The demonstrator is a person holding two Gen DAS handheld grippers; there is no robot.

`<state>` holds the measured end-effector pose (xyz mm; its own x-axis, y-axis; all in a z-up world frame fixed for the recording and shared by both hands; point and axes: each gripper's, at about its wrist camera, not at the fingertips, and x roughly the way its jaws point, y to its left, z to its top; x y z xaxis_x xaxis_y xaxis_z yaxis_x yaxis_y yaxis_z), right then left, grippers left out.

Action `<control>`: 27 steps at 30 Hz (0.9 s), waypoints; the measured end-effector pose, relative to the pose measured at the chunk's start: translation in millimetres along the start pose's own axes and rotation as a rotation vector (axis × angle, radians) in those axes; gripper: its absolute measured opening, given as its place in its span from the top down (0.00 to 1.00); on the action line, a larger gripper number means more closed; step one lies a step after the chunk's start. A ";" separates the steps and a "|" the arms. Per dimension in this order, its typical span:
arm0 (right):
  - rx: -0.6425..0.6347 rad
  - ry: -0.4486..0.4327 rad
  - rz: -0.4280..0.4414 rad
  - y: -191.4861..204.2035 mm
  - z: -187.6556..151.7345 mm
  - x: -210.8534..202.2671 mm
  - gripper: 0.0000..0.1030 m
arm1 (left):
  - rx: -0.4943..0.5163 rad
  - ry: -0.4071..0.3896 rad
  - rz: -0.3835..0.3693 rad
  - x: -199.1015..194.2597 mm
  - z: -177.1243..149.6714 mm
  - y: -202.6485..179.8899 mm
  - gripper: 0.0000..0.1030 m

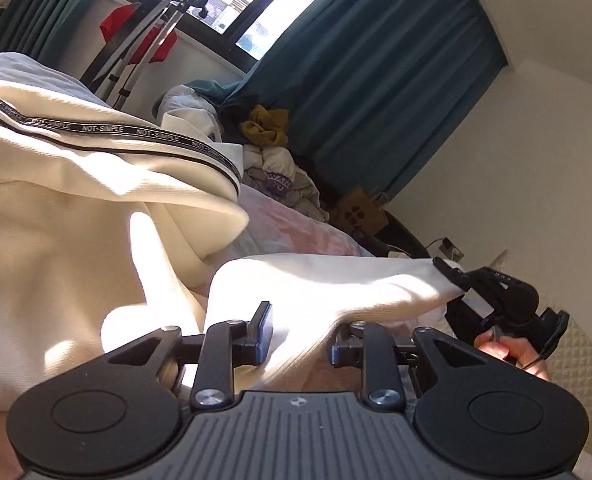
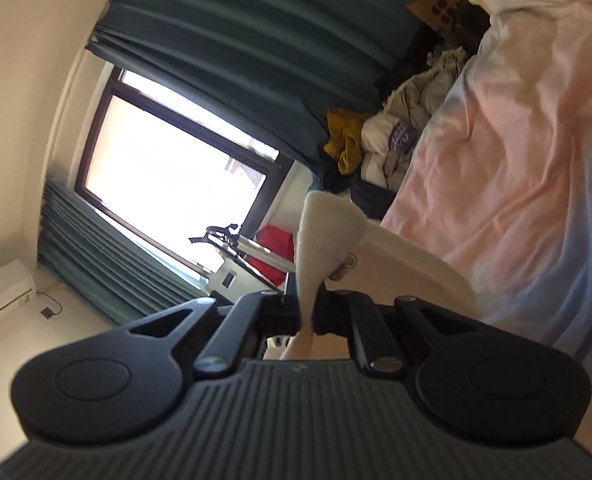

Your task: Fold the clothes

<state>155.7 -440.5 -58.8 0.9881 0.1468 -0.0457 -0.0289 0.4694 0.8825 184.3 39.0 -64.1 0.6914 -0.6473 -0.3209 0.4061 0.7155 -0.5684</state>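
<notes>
A thin pinch of cream knit is clamped tight in the right gripper, jaws squeezed almost together on it, with the sleeve end bunched into a soft cone just past the pads. In the left wrist view that same gripper is seen biting the far tip of the sleeve, a hand wrapped round its handle. The left gripper is parted partway; the ribbed white sleeve is draped through the gap, but whether the pads press it can't be told.

The cream garment is spread on the bed left of the sleeve, thick and matte, with a black printed tape stripe running along a folded-over flap with a rounded edge. Beyond the sleeve, smooth pink-and-blue bedsheet is left bare, lightly wrinkled. Past that, a crumpled clothes heap is piled under the teal curtain, pleated and heavy.
</notes>
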 end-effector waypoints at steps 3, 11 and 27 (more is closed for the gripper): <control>-0.026 -0.085 -0.013 1.3 21.7 -25.8 0.92 | 0.053 0.018 -0.054 -0.4 -15.6 -20.2 0.55; -0.010 -0.314 -0.231 -43.1 63.3 -100.8 0.92 | -0.027 0.030 0.014 -33.8 -23.1 -39.4 0.41; 0.038 -0.264 -0.345 -66.0 60.9 -84.6 0.92 | -0.891 -0.138 0.515 -172.8 0.2 137.2 0.27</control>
<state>83.2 -536.9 -84.6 0.9436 -0.2435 -0.2242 0.3107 0.4184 0.8535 120.7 249.0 -86.5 0.7414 -0.2422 -0.6259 -0.5081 0.4068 -0.7592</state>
